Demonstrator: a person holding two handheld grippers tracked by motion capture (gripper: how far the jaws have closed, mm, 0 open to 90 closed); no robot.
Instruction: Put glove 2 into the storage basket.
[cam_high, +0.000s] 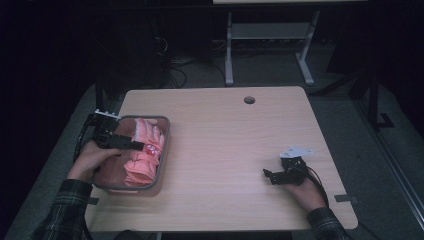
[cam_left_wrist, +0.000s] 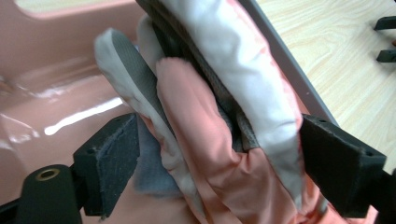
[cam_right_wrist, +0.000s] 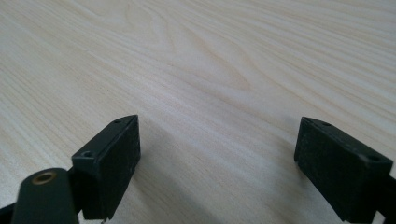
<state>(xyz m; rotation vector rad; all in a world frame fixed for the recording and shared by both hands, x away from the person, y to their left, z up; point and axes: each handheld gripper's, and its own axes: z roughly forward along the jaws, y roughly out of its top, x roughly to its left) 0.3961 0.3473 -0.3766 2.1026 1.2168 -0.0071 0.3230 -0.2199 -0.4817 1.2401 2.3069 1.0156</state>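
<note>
Two spread jaws of the left gripper flank the pink-and-white fabric glove inside the grey-rimmed pink plastic basin at the table's left edge, glove lengthwise along it. Right gripper, released, rests over bare wooden tabletop.

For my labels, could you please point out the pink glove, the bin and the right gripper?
pink glove (cam_left_wrist: 205, 154), left gripper view, its orange-pink fabric.
bin (cam_high: 164, 150), high view, its grey right rim.
right gripper (cam_high: 266, 173), high view, between its fingers.
</note>
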